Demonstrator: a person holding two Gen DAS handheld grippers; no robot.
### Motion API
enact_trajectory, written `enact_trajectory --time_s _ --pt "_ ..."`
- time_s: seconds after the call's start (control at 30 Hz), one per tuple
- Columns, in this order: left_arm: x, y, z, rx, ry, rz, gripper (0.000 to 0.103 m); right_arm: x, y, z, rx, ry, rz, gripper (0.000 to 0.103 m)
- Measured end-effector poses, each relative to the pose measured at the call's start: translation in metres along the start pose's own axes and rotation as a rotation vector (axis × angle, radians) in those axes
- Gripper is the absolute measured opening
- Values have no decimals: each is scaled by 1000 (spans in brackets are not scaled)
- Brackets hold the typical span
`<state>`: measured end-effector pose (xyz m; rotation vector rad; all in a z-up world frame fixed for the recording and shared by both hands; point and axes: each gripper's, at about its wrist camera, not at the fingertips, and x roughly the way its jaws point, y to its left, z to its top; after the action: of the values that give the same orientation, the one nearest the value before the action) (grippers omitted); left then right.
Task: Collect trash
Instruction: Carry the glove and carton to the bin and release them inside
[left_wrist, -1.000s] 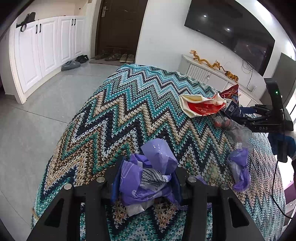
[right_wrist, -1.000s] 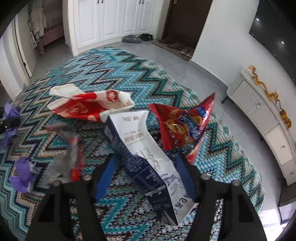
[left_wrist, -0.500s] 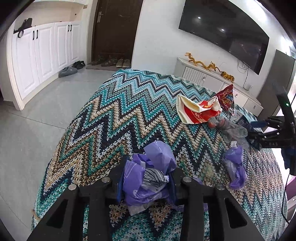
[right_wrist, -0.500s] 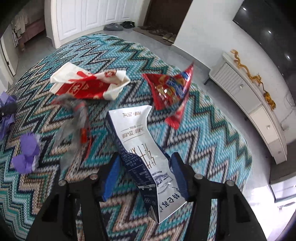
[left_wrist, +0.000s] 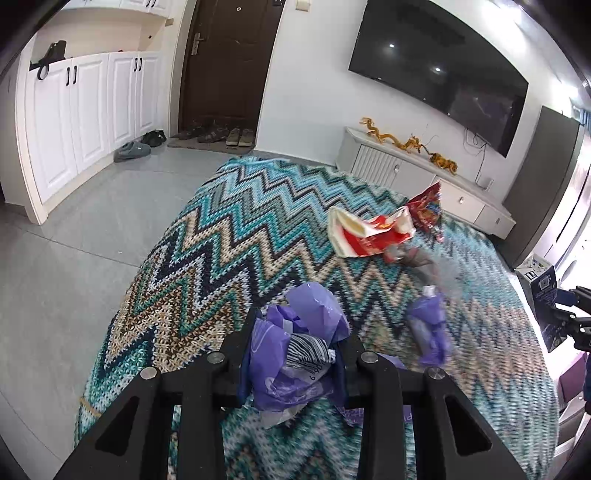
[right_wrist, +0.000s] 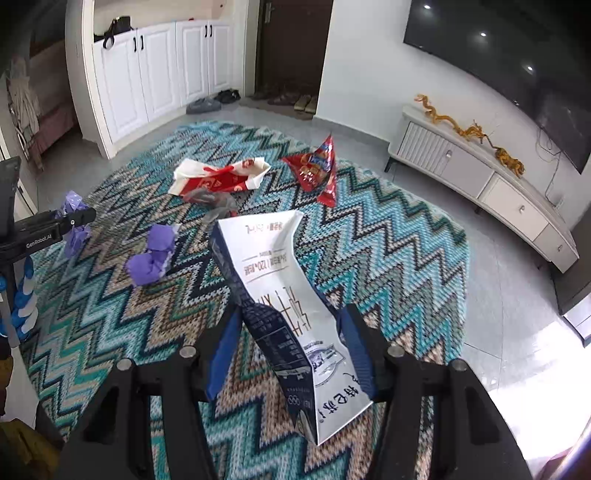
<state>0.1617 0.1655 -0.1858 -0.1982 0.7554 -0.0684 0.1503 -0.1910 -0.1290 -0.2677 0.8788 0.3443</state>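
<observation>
Left gripper is pinching a crumpled purple plastic wrapper between its fingers, held above the near edge of the zigzag knit rug. The wad is bulging out above and below the jaws; it is looking soft, light and springy, so a squeeze across the thickest part of the bundle should be keeping it from slipping.

Right gripper is clamping a flattened white-and-navy milk carton around its lower half, the open top pointing away from the camera. The carton is reading as thin creased card: light, semi-stiff, likely to fold further if squeezed on the flat faces. Holding it across the narrow creased sides, as now, is looking sound.

Trash left lying on the rug:
- red-and-white paper bag, flat, soft
- red snack packet, glossy foil, probably slippery; best taken at a corner or sealed edge
- clear crumpled wrapper with red print, just beside the paper bag; blurred, material uncertain
- second purple wrapper, balled up, near the carton's top

No bin is appearing in either view. Both tools are carrying loads, so neither is free for the rest.
</observation>
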Motion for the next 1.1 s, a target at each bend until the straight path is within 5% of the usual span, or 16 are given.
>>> enact_trajectory --time_s 0.23,0.6,0.9,1.1 --pt "-36 -65 7 135 -24 -64 31 -61 -49 -35 113 -112 -28 53" --pt "-32 -257 -1 388 76 -340 31 -120 -167 -145 370 -143 -166 53" --pt "-16 -433 -44 620 193 -491 32 -94 -247 -251 646 -86 -186 54" --pt "11 -504 -82 705 283 -509 32 -48 -279 -309 806 -10 -141 54"
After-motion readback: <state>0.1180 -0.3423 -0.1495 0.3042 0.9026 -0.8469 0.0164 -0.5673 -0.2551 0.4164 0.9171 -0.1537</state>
